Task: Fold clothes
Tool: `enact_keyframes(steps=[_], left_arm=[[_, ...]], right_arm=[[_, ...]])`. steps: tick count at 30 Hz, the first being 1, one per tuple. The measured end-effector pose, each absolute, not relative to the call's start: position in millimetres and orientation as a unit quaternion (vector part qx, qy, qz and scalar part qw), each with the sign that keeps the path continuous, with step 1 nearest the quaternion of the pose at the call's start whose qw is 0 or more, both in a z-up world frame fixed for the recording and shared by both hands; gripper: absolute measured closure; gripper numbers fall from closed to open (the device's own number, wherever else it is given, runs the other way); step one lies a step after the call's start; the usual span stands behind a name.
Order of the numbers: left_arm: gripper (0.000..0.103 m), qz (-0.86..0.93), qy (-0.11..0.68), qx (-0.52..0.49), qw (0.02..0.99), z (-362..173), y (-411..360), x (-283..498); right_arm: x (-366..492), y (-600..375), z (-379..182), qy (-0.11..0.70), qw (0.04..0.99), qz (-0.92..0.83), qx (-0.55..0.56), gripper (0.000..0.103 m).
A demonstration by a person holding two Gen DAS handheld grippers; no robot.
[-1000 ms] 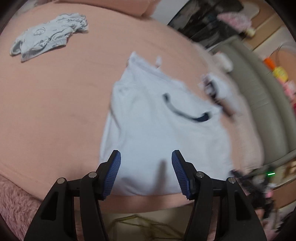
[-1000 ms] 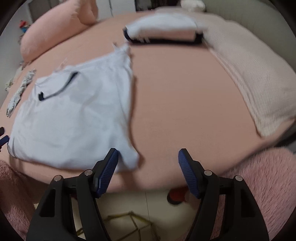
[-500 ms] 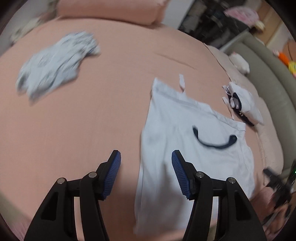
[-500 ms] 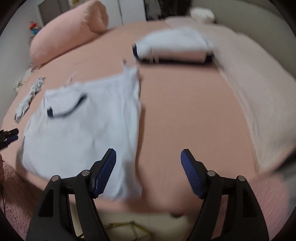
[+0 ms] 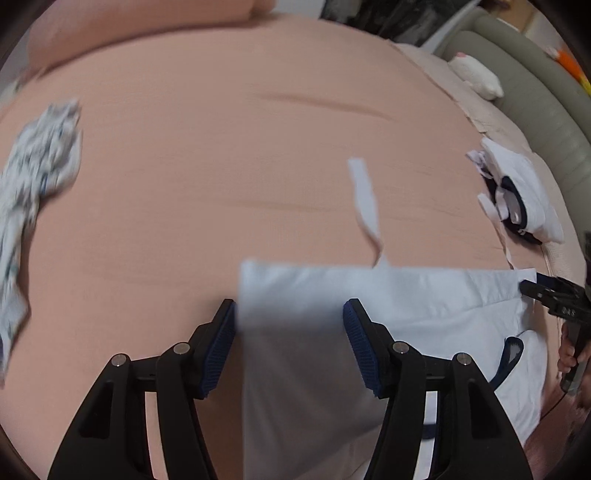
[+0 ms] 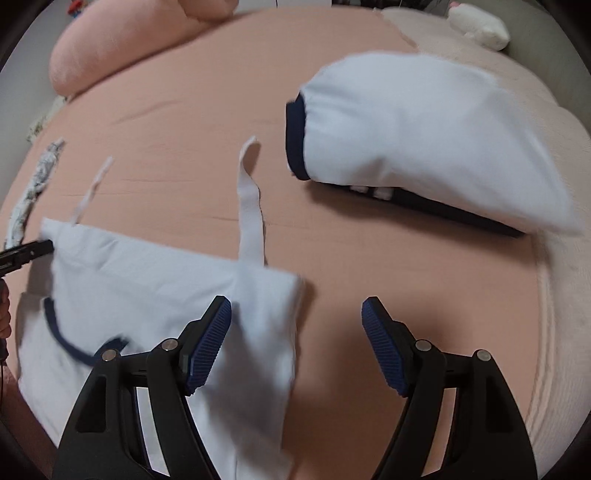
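Observation:
A white garment (image 5: 406, 295) with navy trim and two white straps lies flat on the pink bed (image 5: 221, 166). My left gripper (image 5: 290, 347) hovers over its far left corner. The jaws are closing with the cloth's edge between them, and the pads are not pressing on it. My right gripper (image 6: 295, 343) is open above the far right corner of the garment (image 6: 147, 280), whose side edge runs between the fingers. One strap (image 6: 249, 192) points away from that corner. Each gripper's tip shows at the edge of the other view.
A folded white and navy stack (image 6: 424, 129) lies beyond the right gripper. A crumpled patterned garment (image 5: 33, 173) lies far left. A pink bolster (image 6: 122, 40) and a white plush (image 6: 476, 22) sit at the back, and a pale blanket (image 6: 554, 295) covers the right side.
Both grippers have travelled from the garment's near hem across the bed to its far strap edge, the left to one corner, the right to the other. The garment has not moved.

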State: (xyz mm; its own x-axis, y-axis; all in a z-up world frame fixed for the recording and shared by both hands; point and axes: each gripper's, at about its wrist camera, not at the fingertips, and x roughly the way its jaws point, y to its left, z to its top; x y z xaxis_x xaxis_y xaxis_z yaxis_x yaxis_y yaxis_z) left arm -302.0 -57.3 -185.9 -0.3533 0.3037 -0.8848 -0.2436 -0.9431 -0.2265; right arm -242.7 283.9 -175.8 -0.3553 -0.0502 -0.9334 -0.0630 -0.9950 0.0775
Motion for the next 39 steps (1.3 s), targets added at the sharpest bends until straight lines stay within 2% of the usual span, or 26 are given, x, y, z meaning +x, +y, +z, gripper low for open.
enact_keyframes(steps=[1, 2, 3, 4, 7, 13, 16, 26, 29, 31, 32, 35, 38, 39], left_arm=[[0.068, 0.825, -0.022, -0.538, 0.173, -184.2, -53.0, -302.7], [0.074, 0.825, -0.015, -0.537, 0.172, -183.4, -50.0, -303.1], [0.090, 0.827, -0.009, -0.535, 0.171, -180.3, -49.5, -302.9], [0.095, 0.829, -0.003, -0.532, 0.170, -177.1, -49.1, -302.7], [0.095, 0.844, -0.012, -0.507, 0.174, -150.3, -58.4, -287.4], [0.095, 0.876, 0.010, -0.441, 0.197, -84.7, -69.7, -213.3], [0.095, 0.881, 0.018, -0.426, 0.205, -73.9, -74.7, -167.0], [0.093, 0.843, 0.086, -0.500, 0.178, -129.7, -84.5, -69.6], [0.087, 0.837, 0.099, -0.514, 0.159, -132.8, -89.2, -61.1], [0.066, 0.833, 0.107, -0.523, 0.143, -132.9, -92.8, -57.8], [0.064, 0.841, 0.096, -0.514, 0.139, -127.5, -97.9, -55.7], [0.060, 0.856, 0.045, -0.492, 0.153, -111.5, -111.5, -51.5], [0.053, 0.860, -0.008, -0.481, 0.172, -102.4, -120.2, -54.4], [0.053, 0.856, -0.025, -0.485, 0.177, -103.5, -121.5, -56.0]], right_arm=[[-246.5, 281.3, -179.7, 0.060, -0.008, 0.820, -0.569, 0.044], [-248.9, 277.7, -181.4, 0.066, -0.021, 0.822, -0.566, 0.051], [-250.1, 273.7, -180.5, 0.070, -0.035, 0.823, -0.563, 0.069], [-250.1, 269.3, -177.4, 0.071, -0.048, 0.823, -0.561, 0.087], [-245.8, 255.7, -164.8, 0.072, -0.090, 0.827, -0.550, 0.095], [-162.4, 231.9, -106.5, 0.033, -0.155, 0.858, -0.488, 0.096], [-116.9, 227.9, -103.5, 0.031, -0.162, 0.858, -0.486, 0.096], [-25.2, 227.8, -149.0, 0.012, -0.129, 0.822, -0.554, 0.096], [-17.4, 233.7, -150.7, 0.013, -0.109, 0.820, -0.561, 0.096], [-11.6, 237.6, -149.3, 0.017, -0.104, 0.815, -0.570, 0.096], [-8.7, 239.6, -148.1, 0.020, -0.102, 0.812, -0.574, 0.096], [-1.6, 243.3, -130.0, 0.018, -0.097, 0.820, -0.564, 0.086], [2.6, 240.8, -107.7, 0.017, -0.097, 0.842, -0.530, 0.066], [-0.7, 237.4, -103.9, 0.016, -0.101, 0.847, -0.522, 0.056]])
